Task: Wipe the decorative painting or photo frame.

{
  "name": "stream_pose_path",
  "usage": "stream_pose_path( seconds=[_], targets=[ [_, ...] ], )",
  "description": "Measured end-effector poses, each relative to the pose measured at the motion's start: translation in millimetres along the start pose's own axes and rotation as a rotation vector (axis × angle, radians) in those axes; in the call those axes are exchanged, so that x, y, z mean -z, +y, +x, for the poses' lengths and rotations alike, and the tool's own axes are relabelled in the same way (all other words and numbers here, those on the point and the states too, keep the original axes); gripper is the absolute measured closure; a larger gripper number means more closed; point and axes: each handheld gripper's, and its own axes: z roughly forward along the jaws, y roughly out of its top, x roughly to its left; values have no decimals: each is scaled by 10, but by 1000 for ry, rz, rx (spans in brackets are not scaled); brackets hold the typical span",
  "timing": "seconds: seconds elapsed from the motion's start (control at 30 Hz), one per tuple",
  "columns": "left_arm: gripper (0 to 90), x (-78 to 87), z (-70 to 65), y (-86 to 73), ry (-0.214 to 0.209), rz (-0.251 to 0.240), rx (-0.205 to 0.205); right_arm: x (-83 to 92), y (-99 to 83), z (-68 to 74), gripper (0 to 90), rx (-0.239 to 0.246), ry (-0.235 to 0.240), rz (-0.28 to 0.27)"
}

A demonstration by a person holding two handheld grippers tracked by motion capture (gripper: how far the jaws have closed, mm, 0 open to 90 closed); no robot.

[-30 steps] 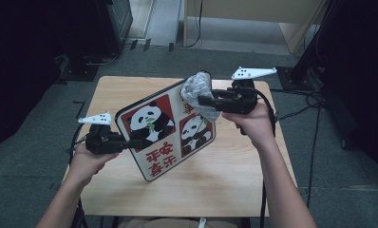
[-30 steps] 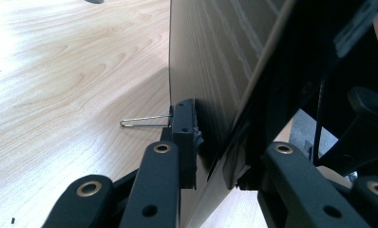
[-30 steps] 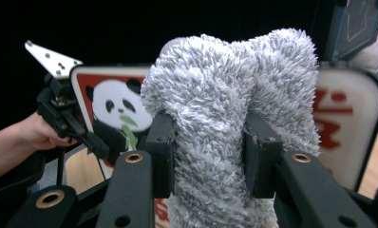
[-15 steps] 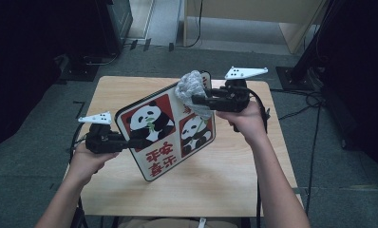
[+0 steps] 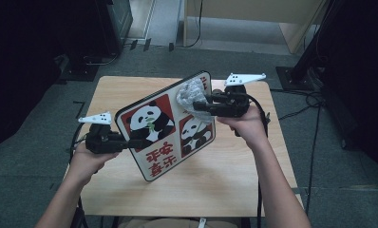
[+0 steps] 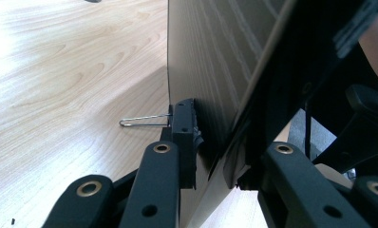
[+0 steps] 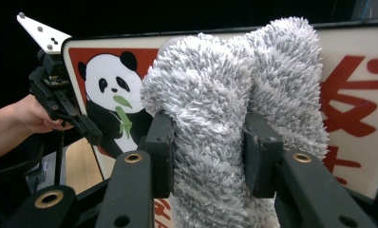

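Observation:
A square board [image 5: 158, 137] printed with pandas and red characters is held tilted above the wooden table [image 5: 234, 180]. My left gripper [image 5: 135, 141] is shut on the board's left edge; in the left gripper view its jaws [image 6: 215, 142] clamp the thin board [image 6: 211, 61] edge-on. My right gripper [image 5: 196, 105] is shut on a fluffy grey cloth [image 5: 191, 94], which rests against the board's upper right part. In the right gripper view the cloth [image 7: 225, 95] bulges between the pads of the right gripper [image 7: 208, 156], with the board [image 7: 358, 85] behind it and the left gripper [image 7: 89, 133] at the far edge.
The light wooden table [image 6: 59, 71] lies under the board. Dark equipment and cables stand on the floor around the table. A pale cabinet [image 5: 253, 14] stands at the back.
My right gripper has slid the grey cloth a little down the board's face, toward the person. The left gripper and the board have kept still.

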Motion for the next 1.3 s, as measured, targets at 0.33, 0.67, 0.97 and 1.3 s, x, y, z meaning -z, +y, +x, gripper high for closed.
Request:
stream_pose_path(
  seconds=[0.33, 0.67, 0.97, 1.3],
  targets=[
    [750, 0, 1, 0, -2, 0, 0, -19, -91, -8, 619, -9, 6, 14],
    [751, 0, -3, -1, 1, 0, -3, -37, -212, -7, 617, -26, 8, 20],
    [754, 0, -11, -8, 11, -9, -10, -48, -289, -7, 617, -33, 8, 33],
    [756, 0, -13, -17, 17, -20, -23, -47, -356, -11, 617, -31, 7, 41]
  ],
)
